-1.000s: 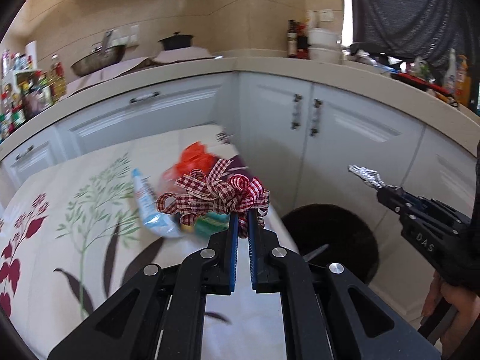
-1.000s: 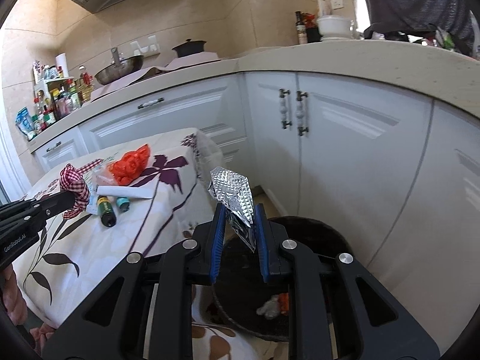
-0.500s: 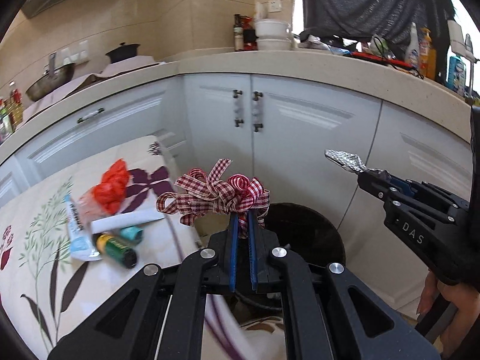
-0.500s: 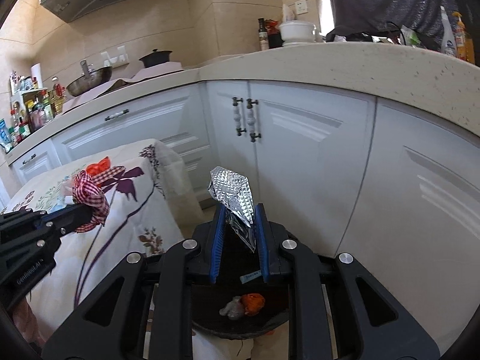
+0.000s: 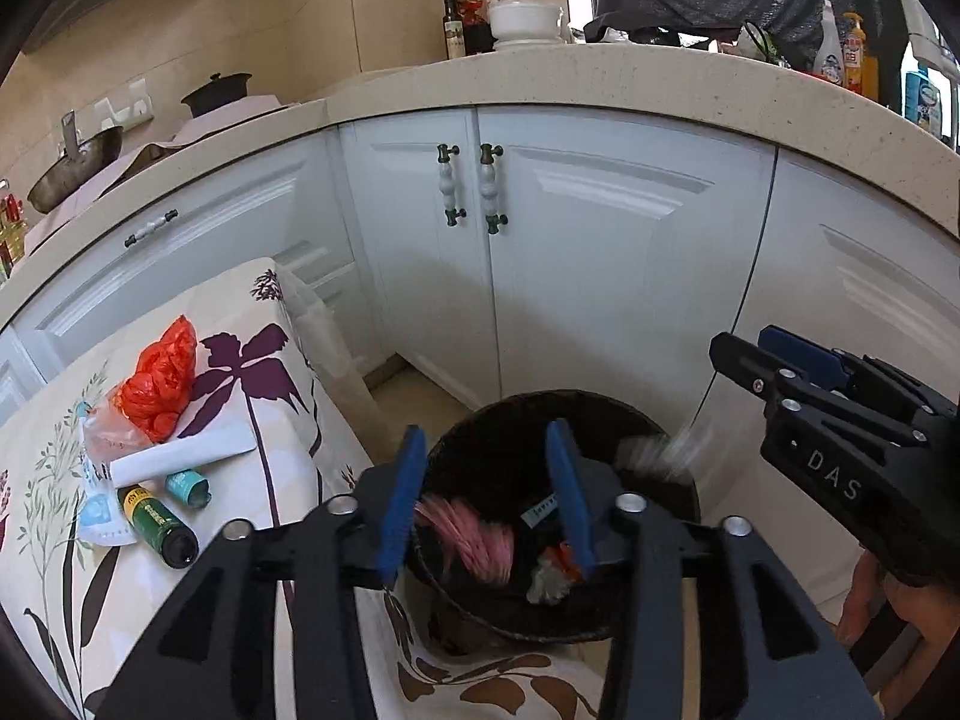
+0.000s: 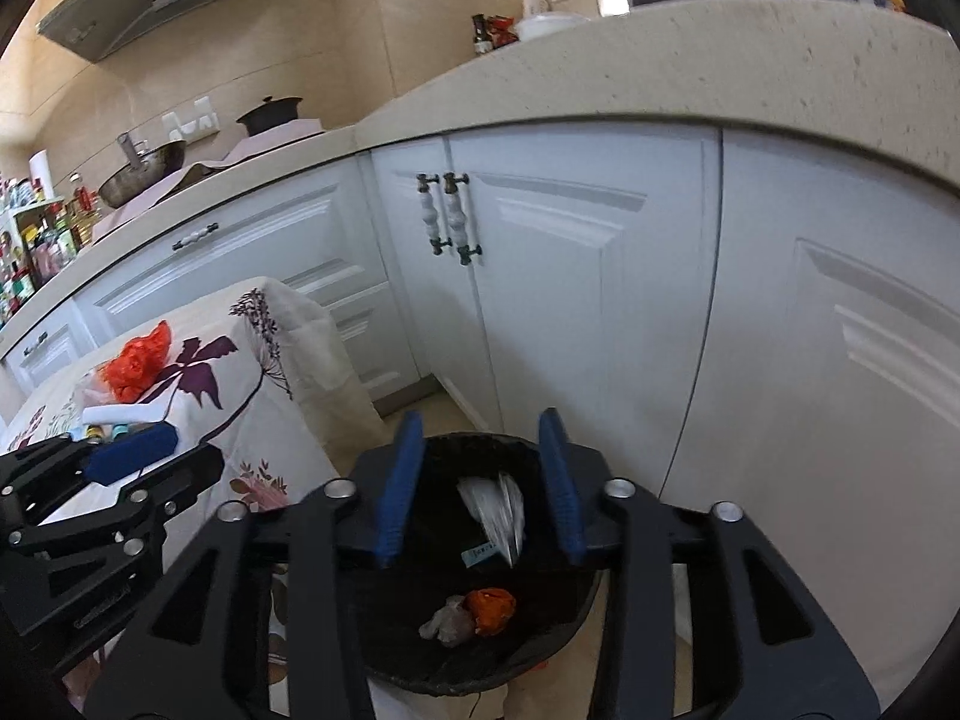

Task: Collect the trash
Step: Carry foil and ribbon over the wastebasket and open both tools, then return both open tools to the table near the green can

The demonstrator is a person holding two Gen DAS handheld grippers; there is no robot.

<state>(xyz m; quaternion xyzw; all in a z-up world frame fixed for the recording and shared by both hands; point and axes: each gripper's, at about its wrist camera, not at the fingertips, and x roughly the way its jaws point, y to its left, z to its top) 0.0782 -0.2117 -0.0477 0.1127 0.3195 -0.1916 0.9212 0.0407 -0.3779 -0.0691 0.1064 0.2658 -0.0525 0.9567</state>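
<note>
Both grippers hang open over a dark round trash bin (image 5: pixel 630 420) (image 6: pixel 564 630) on the floor. My left gripper (image 5: pixel 489 495) is empty; the red checked ribbon bow (image 5: pixel 474 543) is a pink blur falling into the bin. My right gripper (image 6: pixel 483 480) is empty; the silver foil wrapper (image 6: pixel 498 510) is a blur dropping into the bin, and also shows blurred in the left wrist view (image 5: pixel 666 453). Crumpled orange and grey trash (image 6: pixel 480 612) lies in the bin. The right gripper shows at the right in the left wrist view (image 5: pixel 774 354).
A table with a flowered cloth (image 5: pixel 252 360) stands left of the bin. On it lie an orange plastic bag (image 5: pixel 159 381), a white tube (image 5: pixel 180 456), a green bottle (image 5: pixel 159 525) and a teal cap (image 5: pixel 189 486). White cabinets (image 5: pixel 600 276) stand behind the bin.
Both grippers have moved over the bin and opened. The ribbon bow and the foil wrapper have left the jaws and are falling into the bin.
</note>
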